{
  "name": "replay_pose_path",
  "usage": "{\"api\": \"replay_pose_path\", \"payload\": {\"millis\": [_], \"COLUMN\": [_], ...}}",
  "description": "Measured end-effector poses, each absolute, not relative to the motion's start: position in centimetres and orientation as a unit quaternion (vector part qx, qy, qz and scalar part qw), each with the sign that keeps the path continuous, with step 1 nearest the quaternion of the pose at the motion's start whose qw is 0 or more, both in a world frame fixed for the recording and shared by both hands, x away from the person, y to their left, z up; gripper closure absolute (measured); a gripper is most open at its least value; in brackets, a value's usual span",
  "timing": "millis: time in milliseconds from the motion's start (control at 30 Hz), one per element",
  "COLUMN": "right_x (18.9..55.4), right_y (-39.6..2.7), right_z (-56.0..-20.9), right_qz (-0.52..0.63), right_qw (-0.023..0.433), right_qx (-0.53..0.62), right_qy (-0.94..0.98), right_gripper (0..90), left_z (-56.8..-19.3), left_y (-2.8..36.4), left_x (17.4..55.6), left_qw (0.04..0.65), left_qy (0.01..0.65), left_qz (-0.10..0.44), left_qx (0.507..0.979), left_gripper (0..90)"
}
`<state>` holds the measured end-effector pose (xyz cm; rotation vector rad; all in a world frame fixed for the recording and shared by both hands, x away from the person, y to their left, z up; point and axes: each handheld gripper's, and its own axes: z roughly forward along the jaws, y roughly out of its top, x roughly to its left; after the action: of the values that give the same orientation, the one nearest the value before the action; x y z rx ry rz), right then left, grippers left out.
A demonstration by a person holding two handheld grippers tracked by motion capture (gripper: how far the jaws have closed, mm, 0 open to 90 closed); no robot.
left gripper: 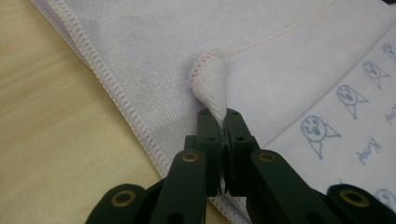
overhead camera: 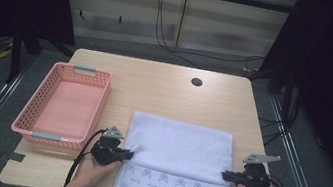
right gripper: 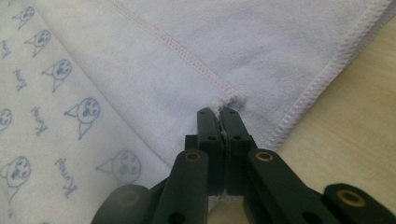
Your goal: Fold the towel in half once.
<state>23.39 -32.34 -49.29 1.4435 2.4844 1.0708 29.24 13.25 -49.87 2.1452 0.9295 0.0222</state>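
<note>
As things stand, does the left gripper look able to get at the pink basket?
Probably yes, but not right away: the left gripper is shut on the towel corner. The pink basket sits just to its left, with bare table between.

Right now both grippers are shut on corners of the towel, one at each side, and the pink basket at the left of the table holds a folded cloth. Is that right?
Not quite. The pink basket is empty, as the high view shows. The rest holds: the left gripper and the right gripper each have their jaws shut on a corner of the towel, one at each side.
</note>
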Motion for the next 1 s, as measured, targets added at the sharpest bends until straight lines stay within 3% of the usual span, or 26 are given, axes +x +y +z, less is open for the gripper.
{"api": "replay_pose_path", "payload": {"millis": [1000], "right_x": [36.0], "right_y": [-33.7], "right_z": [-50.0], "right_qz": [0.355], "right_qw": [0.085], "right_qx": [0.539], "right_qy": [0.759], "right_gripper": [89.1], "left_z": [-50.0], "left_y": [10.0], "left_x": [41.6], "left_qw": [0.375], "left_qy": [0.425], "left_qz": [0.051], "left_qx": [0.822], "left_gripper": [87.3]}}
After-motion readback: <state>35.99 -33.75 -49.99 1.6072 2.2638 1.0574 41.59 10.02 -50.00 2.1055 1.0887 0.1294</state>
